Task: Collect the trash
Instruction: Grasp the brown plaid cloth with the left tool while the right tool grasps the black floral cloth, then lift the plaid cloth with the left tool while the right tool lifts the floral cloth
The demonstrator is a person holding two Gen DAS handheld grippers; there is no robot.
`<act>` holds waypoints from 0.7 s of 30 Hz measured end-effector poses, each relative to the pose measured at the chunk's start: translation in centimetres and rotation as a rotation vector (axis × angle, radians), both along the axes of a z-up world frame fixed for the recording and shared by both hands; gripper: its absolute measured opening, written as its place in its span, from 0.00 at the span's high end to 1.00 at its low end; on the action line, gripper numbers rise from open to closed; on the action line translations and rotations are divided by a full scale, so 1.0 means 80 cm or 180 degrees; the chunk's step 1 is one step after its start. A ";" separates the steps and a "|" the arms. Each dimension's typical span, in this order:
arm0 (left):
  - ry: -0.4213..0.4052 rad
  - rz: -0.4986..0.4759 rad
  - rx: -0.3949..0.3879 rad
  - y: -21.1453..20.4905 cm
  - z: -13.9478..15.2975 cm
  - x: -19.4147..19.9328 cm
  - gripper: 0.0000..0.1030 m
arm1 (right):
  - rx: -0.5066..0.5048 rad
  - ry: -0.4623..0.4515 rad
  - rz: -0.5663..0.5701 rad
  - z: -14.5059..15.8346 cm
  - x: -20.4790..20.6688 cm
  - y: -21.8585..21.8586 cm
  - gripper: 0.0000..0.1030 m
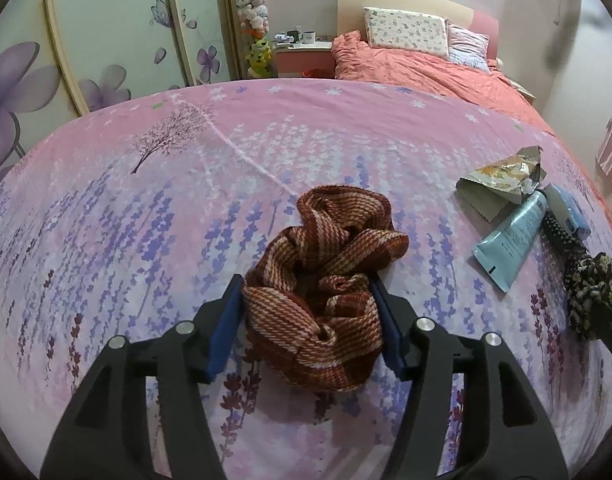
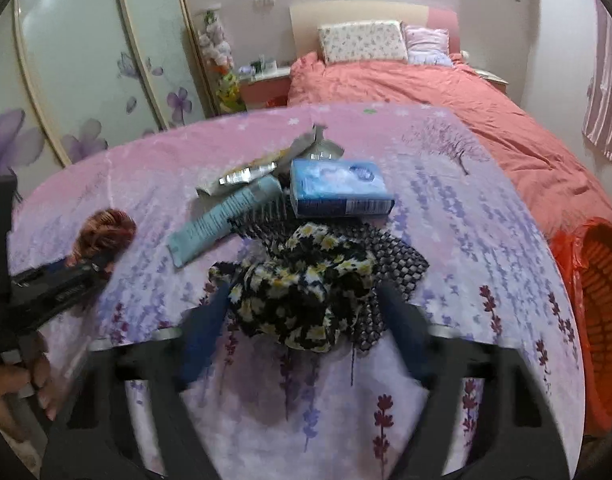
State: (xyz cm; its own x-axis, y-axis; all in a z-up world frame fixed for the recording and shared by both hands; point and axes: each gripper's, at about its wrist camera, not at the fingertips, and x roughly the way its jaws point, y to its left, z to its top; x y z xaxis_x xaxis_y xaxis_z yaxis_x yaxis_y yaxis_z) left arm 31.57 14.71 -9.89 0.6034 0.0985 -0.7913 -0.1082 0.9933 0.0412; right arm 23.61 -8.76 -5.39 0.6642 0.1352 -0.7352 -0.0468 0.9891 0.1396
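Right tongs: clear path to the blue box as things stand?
Probably not directly. The right tongs straddle the black floral cloth, which lies between them and the blue box; the box itself has nothing on top.

Home bedroom: bed (image 1: 446,76) with coral duvet and pillows (image 1: 406,32), bedside table (image 1: 301,56), wardrobe (image 1: 105,40) with flower-printed sliding doors, hanging soft toys (image 1: 253,8).

Both grippers share one build: the left gripper (image 1: 310,320) and right gripper (image 2: 306,320) have matte black slotted arms, round silver screw heads at the pivots and blue finger pads (image 1: 225,320).
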 end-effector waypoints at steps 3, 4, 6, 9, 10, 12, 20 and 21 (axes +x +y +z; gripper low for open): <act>0.0000 0.0001 -0.0006 -0.002 0.000 -0.001 0.41 | 0.0111 0.0123 0.0046 -0.006 -0.009 -0.009 0.75; -0.0001 0.0001 -0.0019 -0.002 0.000 -0.001 0.41 | 0.0125 0.0109 0.0043 -0.005 -0.017 -0.014 0.79; -0.0001 0.0002 -0.0022 -0.003 0.000 -0.001 0.41 | 0.0090 0.0052 0.0015 -0.002 -0.034 -0.025 0.80; -0.0001 0.0002 -0.0024 -0.002 0.000 -0.001 0.41 | -0.0039 -0.0028 -0.0136 0.003 -0.053 -0.048 0.80; -0.0001 0.0001 -0.0022 -0.002 0.000 -0.001 0.41 | -0.0130 -0.0039 -0.0228 0.003 -0.057 -0.058 0.80; -0.0001 0.0002 -0.0022 -0.002 0.000 -0.001 0.41 | -0.0261 -0.0010 -0.0363 0.000 -0.061 -0.073 0.80; -0.0006 -0.0010 -0.0036 0.000 0.000 0.000 0.42 | -0.0243 0.0157 -0.0520 -0.016 -0.053 -0.091 0.80; -0.0016 -0.0030 -0.0065 0.002 0.000 -0.001 0.45 | -0.0222 0.0158 -0.0518 -0.016 -0.053 -0.092 0.80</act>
